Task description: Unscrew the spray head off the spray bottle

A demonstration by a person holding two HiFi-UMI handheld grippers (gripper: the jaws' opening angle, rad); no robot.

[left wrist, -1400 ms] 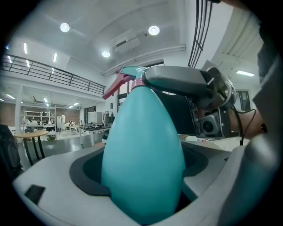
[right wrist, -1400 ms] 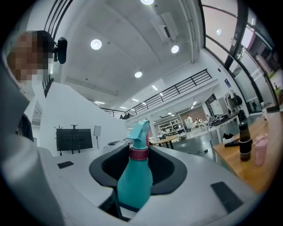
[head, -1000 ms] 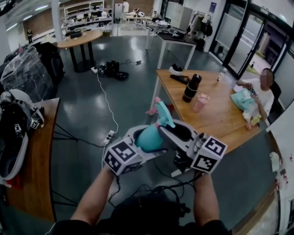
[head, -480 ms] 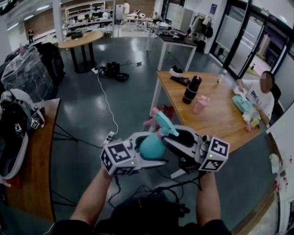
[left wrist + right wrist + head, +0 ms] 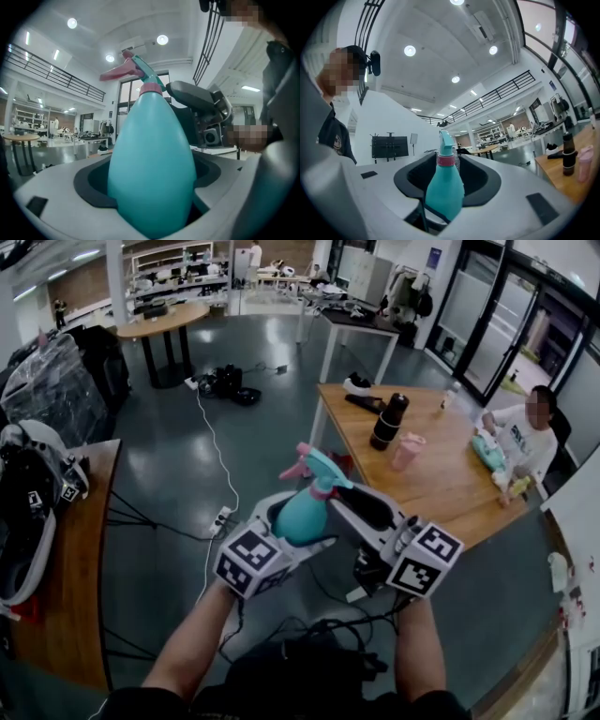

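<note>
A teal spray bottle (image 5: 302, 517) with a pink collar and a teal and pink spray head (image 5: 314, 465) is held in the air in front of me. My left gripper (image 5: 298, 521) is shut on its fat body (image 5: 152, 164), and the head (image 5: 136, 70) rises above the jaws. My right gripper (image 5: 342, 502) reaches in from the right at neck height. Its jaws are opening. In the right gripper view the bottle (image 5: 444, 187) stands between the pads (image 5: 410, 180) with a gap on either side, and the spray head (image 5: 446, 143) is still on the bottle.
A wooden table (image 5: 441, 493) to the right carries a black flask (image 5: 391, 420) and a pink cup (image 5: 409, 450); a person (image 5: 525, 442) sits at its far end. A second table (image 5: 89, 559) at left holds a white and black device (image 5: 28, 502). Cables (image 5: 214, 442) run across the floor.
The bottle and both grippers dipped, then rose again and shifted slightly left. The spray head now sits higher and points further left.
</note>
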